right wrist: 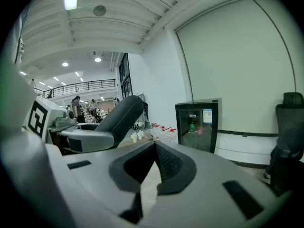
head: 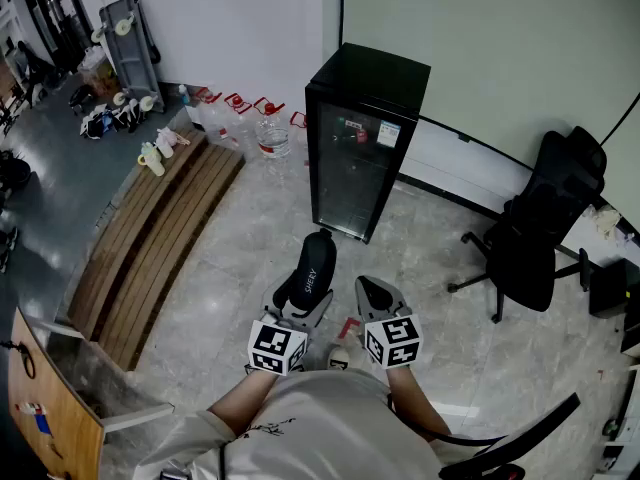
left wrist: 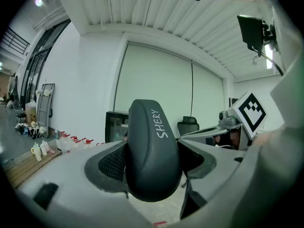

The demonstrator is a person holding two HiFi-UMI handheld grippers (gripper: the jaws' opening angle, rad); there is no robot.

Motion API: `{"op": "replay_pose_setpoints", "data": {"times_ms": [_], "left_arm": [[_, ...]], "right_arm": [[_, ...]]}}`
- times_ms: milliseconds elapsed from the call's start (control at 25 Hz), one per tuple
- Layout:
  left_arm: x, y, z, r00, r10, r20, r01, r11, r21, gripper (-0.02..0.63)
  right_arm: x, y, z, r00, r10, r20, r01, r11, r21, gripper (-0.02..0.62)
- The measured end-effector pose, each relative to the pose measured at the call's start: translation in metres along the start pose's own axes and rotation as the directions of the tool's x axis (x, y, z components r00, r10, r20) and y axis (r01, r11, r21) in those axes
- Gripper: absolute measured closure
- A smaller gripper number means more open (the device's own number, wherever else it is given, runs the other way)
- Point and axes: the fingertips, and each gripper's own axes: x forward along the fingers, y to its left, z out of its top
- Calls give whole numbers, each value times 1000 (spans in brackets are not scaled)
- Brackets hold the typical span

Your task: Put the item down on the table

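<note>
A long, dark grey padded item (head: 312, 268) marked "SHERY" stands up between the jaws of my left gripper (head: 300, 306), which is shut on its lower part. In the left gripper view the item (left wrist: 152, 146) fills the middle, with both pads pressed against its sides. My right gripper (head: 377, 296) hovers just to the right of it, held in front of the person's body above the floor. In the right gripper view its jaws (right wrist: 154, 146) meet at the tips with nothing between them, and the held item (right wrist: 121, 118) shows to the left.
A black glass-door mini fridge (head: 362, 138) stands ahead by the wall. A black office chair (head: 545, 228) is at the right. A low wooden platform (head: 150, 238) runs along the left, with water bottles (head: 270, 133) beyond it. A wooden board (head: 45, 418) is at the lower left.
</note>
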Motion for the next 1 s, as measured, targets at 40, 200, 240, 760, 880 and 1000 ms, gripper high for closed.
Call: {"op": "replay_pose_setpoints", "data": {"times_ms": [40, 200, 240, 760, 880, 1000], "left_arm": [[8, 0, 2, 1000, 8, 2, -8, 1000, 1, 272], [34, -3, 11, 999, 31, 7, -31, 1000, 2, 272], [40, -5, 13, 999, 36, 11, -36, 999, 0, 272], [130, 15, 47, 999, 32, 19, -32, 999, 21, 272], [169, 39, 47, 1000, 11, 16, -11, 1000, 6, 272], [211, 66, 52, 1000, -16, 12, 16, 1000, -6, 271]], "right_arm": [[2, -7, 2, 1000, -2, 2, 2, 1000, -8, 594], [2, -37, 11, 1000, -12, 11, 12, 1000, -28, 594], [1, -45, 14, 1000, -13, 15, 13, 999, -30, 594], [47, -127, 58, 997, -49, 53, 50, 998, -23, 594], [80, -148, 76, 996, -64, 63, 66, 997, -29, 594], [116, -171, 94, 994, -89, 63, 92, 995, -33, 594]]}}
